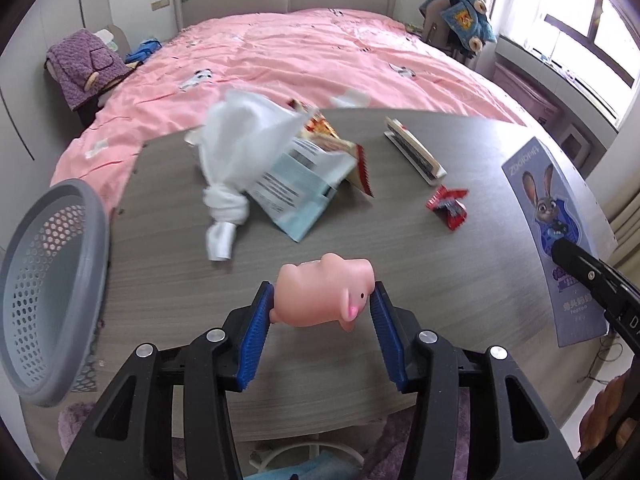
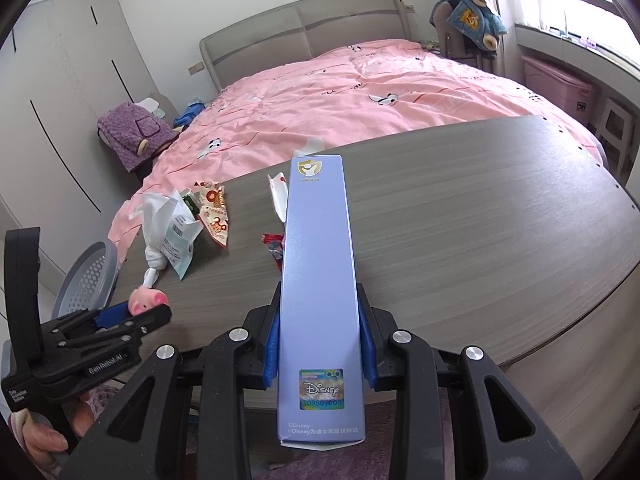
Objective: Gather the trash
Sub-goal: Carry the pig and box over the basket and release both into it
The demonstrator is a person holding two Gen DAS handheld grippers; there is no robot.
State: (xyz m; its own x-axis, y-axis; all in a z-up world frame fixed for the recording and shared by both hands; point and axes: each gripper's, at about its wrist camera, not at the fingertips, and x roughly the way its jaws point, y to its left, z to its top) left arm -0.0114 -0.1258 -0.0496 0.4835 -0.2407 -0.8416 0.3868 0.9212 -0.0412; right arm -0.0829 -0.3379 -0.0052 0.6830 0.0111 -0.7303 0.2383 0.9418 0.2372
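My left gripper [image 1: 323,300] is shut on a pink pig toy [image 1: 326,290] above the near edge of the grey wooden table [image 1: 400,248]; it also shows in the right wrist view [image 2: 136,312] with the pig [image 2: 146,300]. My right gripper [image 2: 319,320] is shut on a long blue Disney box [image 2: 318,264], seen at the right of the left wrist view [image 1: 556,232]. On the table lie a knotted white plastic bag [image 1: 236,160], a pale blue paper package [image 1: 292,192], an orange snack wrapper [image 1: 340,140], a red candy wrapper [image 1: 448,206] and a flat white box [image 1: 414,152].
A grey perforated basket [image 1: 52,288] stands off the table's left edge, also in the right wrist view [image 2: 88,276]. Behind the table is a bed with a pink quilt [image 1: 300,52]. A chair with purple clothes [image 1: 84,68] stands at the left.
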